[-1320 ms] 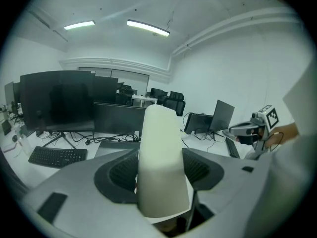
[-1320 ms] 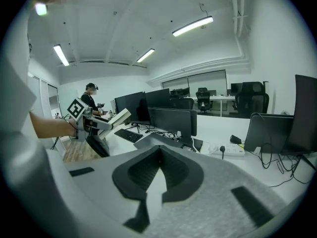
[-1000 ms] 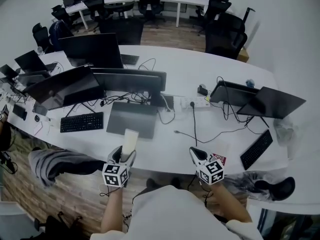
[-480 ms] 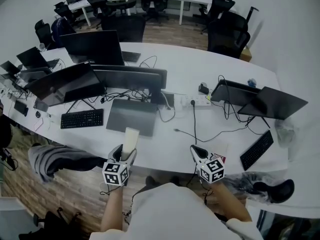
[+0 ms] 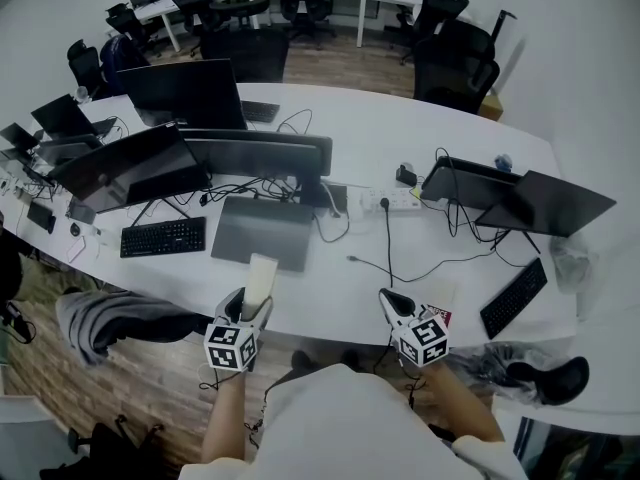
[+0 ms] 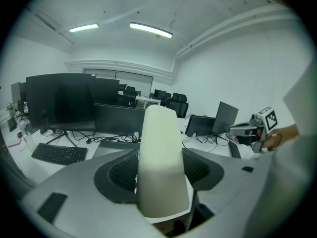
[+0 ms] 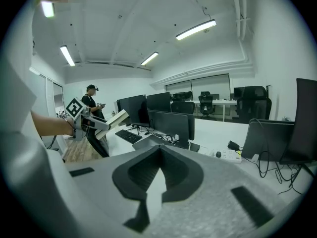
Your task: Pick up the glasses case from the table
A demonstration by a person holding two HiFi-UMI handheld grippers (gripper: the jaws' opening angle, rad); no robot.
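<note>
The left tool (image 6: 161, 168) was clamped on the lower end of the cream glasses case (image 6: 159, 133). Its jaws stood wide, with the pads pressed to the case's flanks. The case stuck up and forward past the tips, lifted off the white desk (image 5: 330, 293). Off to its right, the right tool (image 7: 159, 151) had its jaws together on nothing. Beyond the case lay a closed grey laptop (image 5: 263, 234).

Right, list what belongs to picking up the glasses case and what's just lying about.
Job in hand: glasses case; left gripper, jaws closed on it.
Lying about: keyboard; grey laptop; power strip; monitors; right gripper, jaws together, empty.
</note>
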